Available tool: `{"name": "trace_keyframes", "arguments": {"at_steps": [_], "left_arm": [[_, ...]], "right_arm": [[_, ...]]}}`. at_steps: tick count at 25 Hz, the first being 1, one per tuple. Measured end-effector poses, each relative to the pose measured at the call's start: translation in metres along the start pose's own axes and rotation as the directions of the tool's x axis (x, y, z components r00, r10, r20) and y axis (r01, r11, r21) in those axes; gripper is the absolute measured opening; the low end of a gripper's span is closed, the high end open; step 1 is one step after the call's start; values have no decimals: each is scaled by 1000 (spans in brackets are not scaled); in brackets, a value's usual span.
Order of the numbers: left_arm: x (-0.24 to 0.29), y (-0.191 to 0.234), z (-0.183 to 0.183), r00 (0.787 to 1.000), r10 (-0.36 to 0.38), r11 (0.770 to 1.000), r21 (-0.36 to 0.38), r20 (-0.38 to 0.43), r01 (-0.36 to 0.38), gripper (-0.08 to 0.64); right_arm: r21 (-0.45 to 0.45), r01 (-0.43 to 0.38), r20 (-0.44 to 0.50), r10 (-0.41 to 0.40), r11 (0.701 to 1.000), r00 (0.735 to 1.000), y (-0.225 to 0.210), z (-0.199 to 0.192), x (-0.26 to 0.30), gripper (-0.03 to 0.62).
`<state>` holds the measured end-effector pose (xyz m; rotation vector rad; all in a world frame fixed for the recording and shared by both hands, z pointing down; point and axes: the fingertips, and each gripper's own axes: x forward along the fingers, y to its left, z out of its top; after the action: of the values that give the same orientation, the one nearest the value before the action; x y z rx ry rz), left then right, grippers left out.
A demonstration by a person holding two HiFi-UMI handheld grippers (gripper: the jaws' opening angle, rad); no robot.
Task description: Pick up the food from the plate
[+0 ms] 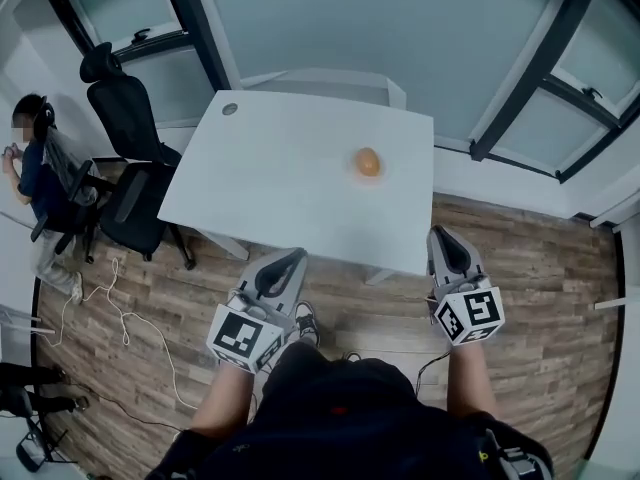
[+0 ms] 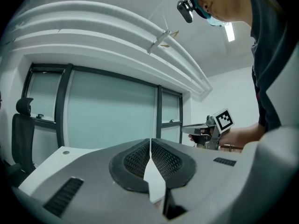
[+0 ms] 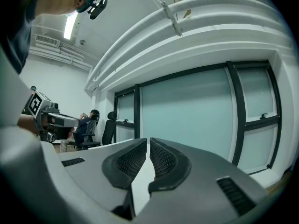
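On the left gripper (image 1: pixel 283 270) and right gripper (image 1: pixel 450 246) the fingers meet, gripping nothing. Both hang short of the counter (image 1: pixel 280 168). The roundish orange food (image 1: pixel 368 162) lies ahead on it, nearer the right gripper.

Room interior. A white rectangular table (image 1: pixel 280 168), with a round grey port (image 1: pixel 230 109) near its far left corner, stands on a brown wood-plank floor (image 1: pixel 540 268). Behind it runs a wall of frosted pale-blue window panes (image 1: pixel 400 18) set in dark frames (image 1: pixel 192 18). A black high-backed office chair (image 1: pixel 125 118) stands near the table's left edge. Beyond it, at the far left, sits a person (image 1: pixel 30 178). A thin white cable (image 1: pixel 120 318) trails across the floor. A ceiling strip light (image 3: pixel 71 26) is lit.
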<state>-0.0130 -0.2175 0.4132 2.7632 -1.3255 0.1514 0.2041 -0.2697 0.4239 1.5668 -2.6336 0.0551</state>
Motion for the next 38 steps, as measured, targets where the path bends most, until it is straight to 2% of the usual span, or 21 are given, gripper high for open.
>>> {"name": "trace_keyframes", "arguments": {"at_steps": [5,9,14,18,20,23,25,27,31,38], "left_arm": [[30,69,10,998,-56,998,-35,-4,56,29],[50,122,8,996,-87,996,-29,-1,87,29],[63,170,-1,994,-109,992,-65,-16,108,29],[71,193,-10,992,-122,990,-69,-27,120,29],[73,202,-15,992,-116,990,-85,-46,112,29],[77,209,-25,992,-101,991,-100,-75,93,29],[82,210,-36,990,-90,992,-100,-107,79,29],[89,210,-44,987,-72,992,-110,-146,57,29],[107,207,-49,988,-20,990,-140,-151,-1,29],[125,201,-61,974,70,984,-148,-217,-104,29]], "right_arm": [[-11,25,-19,-25,1000,1000,11,9,75,28],[-17,66,-49,-67,998,997,11,7,122,28],[-59,113,-105,-119,992,987,7,-4,171,38],[-115,107,-190,-128,988,973,-4,-37,210,167],[-115,97,-250,-123,989,960,-11,-64,230,222],[-67,79,-333,-97,995,938,-24,-107,259,306],[-51,66,-381,-81,997,921,-36,-135,280,339],[-51,51,-425,-68,997,903,-49,-162,300,356],[-72,14,-518,-49,997,854,-75,-216,335,368],[-59,-58,-622,9,997,783,-93,-276,373,373]]}}
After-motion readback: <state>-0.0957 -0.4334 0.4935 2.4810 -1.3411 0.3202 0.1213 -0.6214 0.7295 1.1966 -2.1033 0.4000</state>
